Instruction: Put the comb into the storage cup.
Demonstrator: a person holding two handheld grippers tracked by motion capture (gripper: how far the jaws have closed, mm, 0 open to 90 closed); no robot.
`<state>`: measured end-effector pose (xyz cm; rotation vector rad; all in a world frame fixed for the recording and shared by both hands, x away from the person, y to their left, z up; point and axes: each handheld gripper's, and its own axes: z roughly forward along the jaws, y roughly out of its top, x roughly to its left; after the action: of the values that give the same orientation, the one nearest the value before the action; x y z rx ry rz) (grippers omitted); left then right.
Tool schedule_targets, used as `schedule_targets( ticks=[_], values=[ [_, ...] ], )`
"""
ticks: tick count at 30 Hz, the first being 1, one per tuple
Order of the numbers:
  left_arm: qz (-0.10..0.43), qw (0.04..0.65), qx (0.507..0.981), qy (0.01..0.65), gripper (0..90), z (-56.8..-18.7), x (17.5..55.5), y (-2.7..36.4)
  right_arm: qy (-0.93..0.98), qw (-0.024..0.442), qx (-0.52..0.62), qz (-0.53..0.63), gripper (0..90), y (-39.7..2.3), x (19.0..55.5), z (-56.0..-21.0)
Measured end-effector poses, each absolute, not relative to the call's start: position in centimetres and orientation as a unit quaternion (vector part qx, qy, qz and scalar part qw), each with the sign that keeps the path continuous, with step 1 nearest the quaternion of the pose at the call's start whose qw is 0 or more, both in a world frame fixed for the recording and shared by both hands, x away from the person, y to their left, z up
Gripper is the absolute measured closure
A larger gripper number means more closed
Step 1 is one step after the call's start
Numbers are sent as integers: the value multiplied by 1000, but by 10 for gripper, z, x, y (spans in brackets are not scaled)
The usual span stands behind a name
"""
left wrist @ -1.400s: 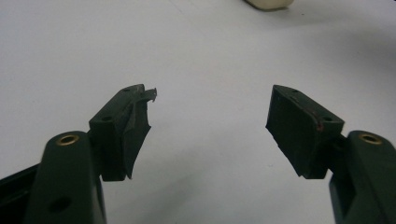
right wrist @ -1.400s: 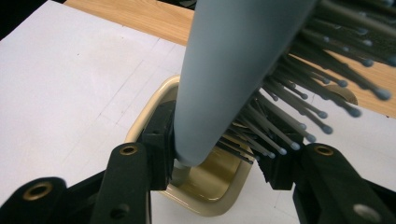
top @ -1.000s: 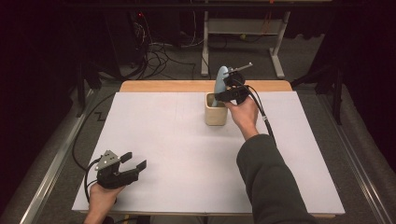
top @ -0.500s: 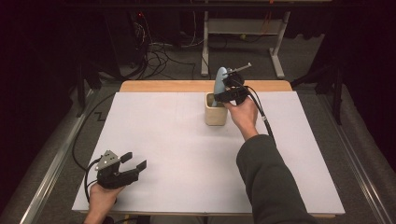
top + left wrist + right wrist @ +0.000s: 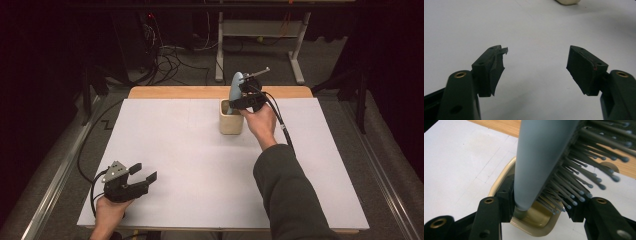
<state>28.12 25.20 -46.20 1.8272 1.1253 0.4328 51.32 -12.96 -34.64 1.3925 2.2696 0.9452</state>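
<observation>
Lowering a hairbrush (image 5: 235, 89) handle-first into the beige cup (image 5: 231, 125) standing near the far edge of the white table (image 5: 200, 160). Clamping the brush at the base of its head with the right gripper (image 5: 243, 100), directly above the cup's mouth; jaws pressing on the grey back on one side and the bristles on the other, as seen in the right gripper view, where the brush (image 5: 541, 162) is rising upright and a little tilted over the cup (image 5: 534, 220). Handle end already dipping inside the cup's rim, though hard to tell whether touching the bottom yet.

Resting the left gripper (image 5: 142, 177) well away from the cup, toward the near left corner of the table, jaws spread wide and holding nothing; bare table between them in the left gripper view, with the left gripper (image 5: 536, 67) pointing roughly toward the cup (image 5: 567, 2).

Judging the step as the final seating of the brush. Next, probably easing straight down until the handle settles, then loosening the clamp slowly and backing off upward, taking care not to snag the bristles or tip the light cup.
</observation>
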Motion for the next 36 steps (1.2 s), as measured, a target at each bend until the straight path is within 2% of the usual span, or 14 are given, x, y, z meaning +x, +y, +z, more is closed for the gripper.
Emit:
schedule_targets(
  ticks=[26, 36],
  values=[
    [177, 458, 742, 456, 301, -462, 281, 251, 791, 160, 483, 339, 363, -133, 512, -343],
    [176, 458, 743, 456, 301, -462, 282, 251, 792, 162, 481, 340, 345, -136, 511, -342]
  ],
)
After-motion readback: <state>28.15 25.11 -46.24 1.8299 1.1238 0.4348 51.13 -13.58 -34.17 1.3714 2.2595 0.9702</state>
